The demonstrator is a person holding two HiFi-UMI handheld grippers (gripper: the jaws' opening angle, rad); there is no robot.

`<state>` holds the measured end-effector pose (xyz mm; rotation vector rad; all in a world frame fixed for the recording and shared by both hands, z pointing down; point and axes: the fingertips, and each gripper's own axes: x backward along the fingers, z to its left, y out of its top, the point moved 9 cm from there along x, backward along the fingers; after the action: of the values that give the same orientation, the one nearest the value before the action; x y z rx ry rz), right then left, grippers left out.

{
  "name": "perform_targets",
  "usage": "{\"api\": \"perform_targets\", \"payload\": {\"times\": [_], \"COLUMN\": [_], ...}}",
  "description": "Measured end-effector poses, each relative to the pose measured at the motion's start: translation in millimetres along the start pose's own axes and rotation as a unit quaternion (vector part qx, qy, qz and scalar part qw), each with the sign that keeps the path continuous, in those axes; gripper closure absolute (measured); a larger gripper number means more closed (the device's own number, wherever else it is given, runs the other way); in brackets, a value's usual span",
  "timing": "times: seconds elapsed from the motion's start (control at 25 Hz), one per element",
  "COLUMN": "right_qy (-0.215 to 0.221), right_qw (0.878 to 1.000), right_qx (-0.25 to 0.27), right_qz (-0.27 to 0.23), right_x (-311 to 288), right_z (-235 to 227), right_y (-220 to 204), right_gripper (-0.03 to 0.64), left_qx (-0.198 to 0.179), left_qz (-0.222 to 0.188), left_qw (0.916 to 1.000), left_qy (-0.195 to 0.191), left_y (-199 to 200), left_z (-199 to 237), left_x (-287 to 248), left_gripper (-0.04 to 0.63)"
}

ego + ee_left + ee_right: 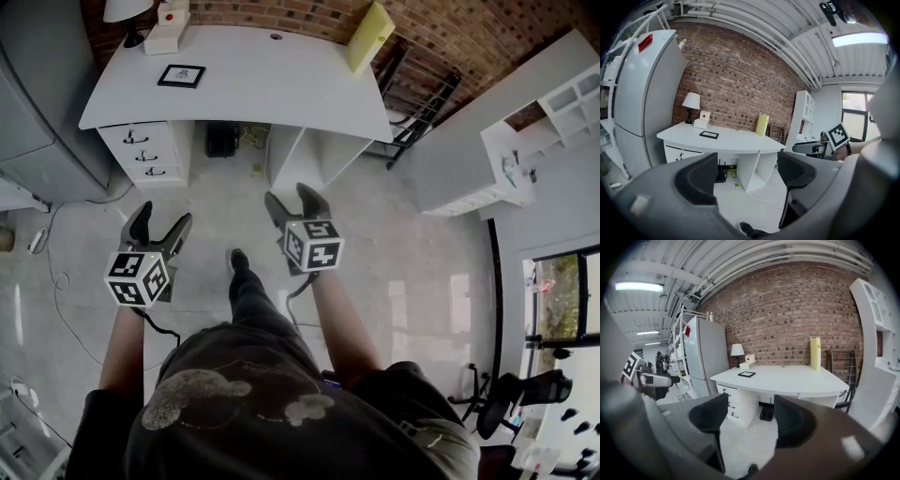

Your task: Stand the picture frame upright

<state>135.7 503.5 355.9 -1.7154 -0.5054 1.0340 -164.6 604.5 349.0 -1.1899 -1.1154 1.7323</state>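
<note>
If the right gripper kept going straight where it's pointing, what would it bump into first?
Probably the floor in front of the desk. The right gripper points a bit downward, with nothing nearer, though depth is hard to judge.

Bright, even ceiling-tube and window light; strong fisheye warping, dark vignetted corners.

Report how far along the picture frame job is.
Done: nothing yet. The picture frame lies flat on the desk, near the lamp. In hand: the left claw and right claw are both open and empty, held well short of the desk. Left: reach the desk, grip the frame and stand it upright.
</note>
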Motion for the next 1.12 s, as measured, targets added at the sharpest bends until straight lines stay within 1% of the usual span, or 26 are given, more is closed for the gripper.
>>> {"api": "perform_targets", "payload": {"times": [0.2, 0.32, 0.64, 0.92, 1.12], "right_qy": [0.013, 0.022, 0.057, 0.09, 0.102], "right_qw": [1.0, 0.999, 0.998, 0.995, 0.994], "right_qx": [-0.014, -0.02, -0.016, -0.009, -0.014], "right_qz": [0.011, 0.017, 0.027, 0.031, 0.035], "right_x": [-59.2, -95.9, -191.1, -253.3, -280.6], "right_z": [-33.9, -59.5, -114.8, -139.3, -152.1], "right_y": [17.6, 33.4, 77.1, 101.9, 106.3], "right_gripper": [0.313, 0.313, 0.313, 0.313, 0.313], "left_qx": [0.006, 0.012, 0.008, 0.005, -0.002], "left_qz": [0.013, 0.019, 0.018, 0.012, 0.019], "left_qw": [0.9994, 0.9989, 0.9967, 0.9926, 0.9911], "left_qy": [0.032, 0.04, 0.079, 0.121, 0.132], "left_y": [14.4, 28.1, 70.8, 91.5, 99.5], "left_z": [22.2, 32.1, 59.0, 82.9, 97.2], "left_x": [-53.0, -89.7, -176.4, -219.2, -238.3], "left_gripper": [0.193, 0.192, 0.192, 0.192, 0.192]}}
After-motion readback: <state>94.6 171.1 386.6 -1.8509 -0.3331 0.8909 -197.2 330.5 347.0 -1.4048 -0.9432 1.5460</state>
